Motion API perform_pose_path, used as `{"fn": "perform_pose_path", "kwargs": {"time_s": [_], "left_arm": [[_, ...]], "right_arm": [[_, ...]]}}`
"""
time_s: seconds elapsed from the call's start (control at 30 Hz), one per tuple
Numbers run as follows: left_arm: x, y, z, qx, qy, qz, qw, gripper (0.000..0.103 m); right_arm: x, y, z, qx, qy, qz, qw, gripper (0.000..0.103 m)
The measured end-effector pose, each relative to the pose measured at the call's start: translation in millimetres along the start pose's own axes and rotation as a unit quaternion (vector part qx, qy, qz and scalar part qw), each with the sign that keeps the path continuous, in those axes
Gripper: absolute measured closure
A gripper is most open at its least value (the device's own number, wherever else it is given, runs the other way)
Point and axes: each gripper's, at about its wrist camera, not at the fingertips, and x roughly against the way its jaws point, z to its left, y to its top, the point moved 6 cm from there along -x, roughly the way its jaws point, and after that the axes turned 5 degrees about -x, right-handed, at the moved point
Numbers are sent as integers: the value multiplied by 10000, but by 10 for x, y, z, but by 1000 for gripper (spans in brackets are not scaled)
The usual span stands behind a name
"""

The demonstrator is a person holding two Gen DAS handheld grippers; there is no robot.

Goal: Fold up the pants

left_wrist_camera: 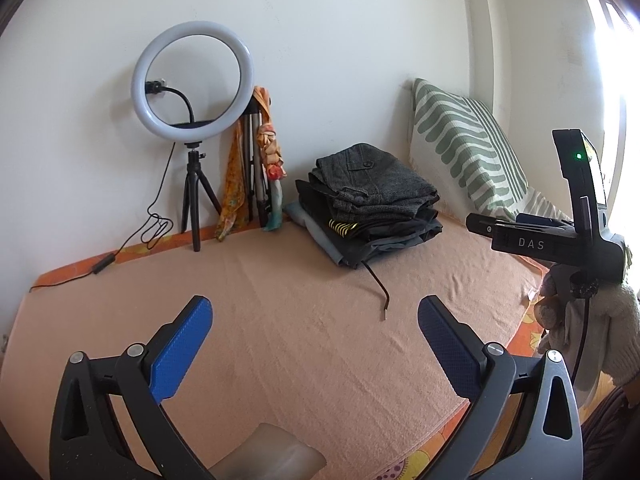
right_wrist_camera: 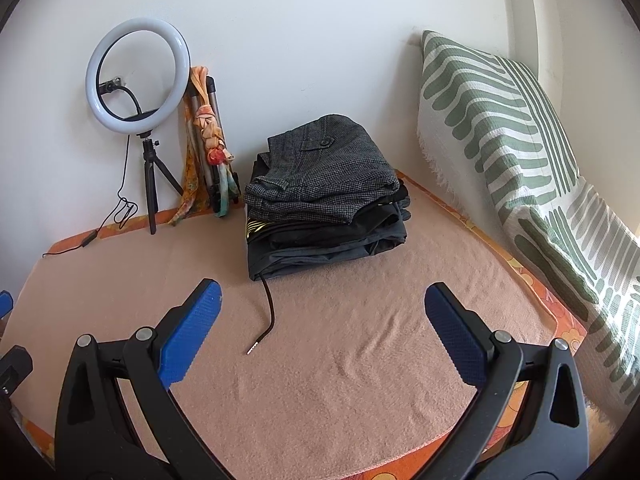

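Note:
A stack of folded dark pants (left_wrist_camera: 372, 204) (right_wrist_camera: 324, 196) sits at the back of the peach blanket (left_wrist_camera: 280, 320) (right_wrist_camera: 340, 340), near the wall. The top pair is grey tweed with a buttoned pocket. A dark drawstring (left_wrist_camera: 378, 288) (right_wrist_camera: 266, 312) trails from the stack toward me. My left gripper (left_wrist_camera: 314, 316) is open and empty, held above the blanket in front of the stack. My right gripper (right_wrist_camera: 322, 304) is open and empty too; its body shows at the right of the left wrist view (left_wrist_camera: 560, 236), held by a gloved hand.
A ring light on a small tripod (left_wrist_camera: 194, 80) (right_wrist_camera: 138, 76) stands at the back left with its cable (left_wrist_camera: 152, 228) on the bed. A folded tripod with an orange scarf (left_wrist_camera: 264, 152) (right_wrist_camera: 208, 144) leans on the wall. A green-striped pillow (left_wrist_camera: 468, 148) (right_wrist_camera: 520, 160) lines the right side.

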Motion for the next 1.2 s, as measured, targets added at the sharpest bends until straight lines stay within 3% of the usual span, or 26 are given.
{"fn": "perform_pose_path", "kwargs": {"time_s": [1.2], "left_arm": [[39, 13, 92, 71, 43, -41, 10000, 1]], "right_arm": [[-23, -18, 100, -51, 22, 46, 10000, 0]]}}
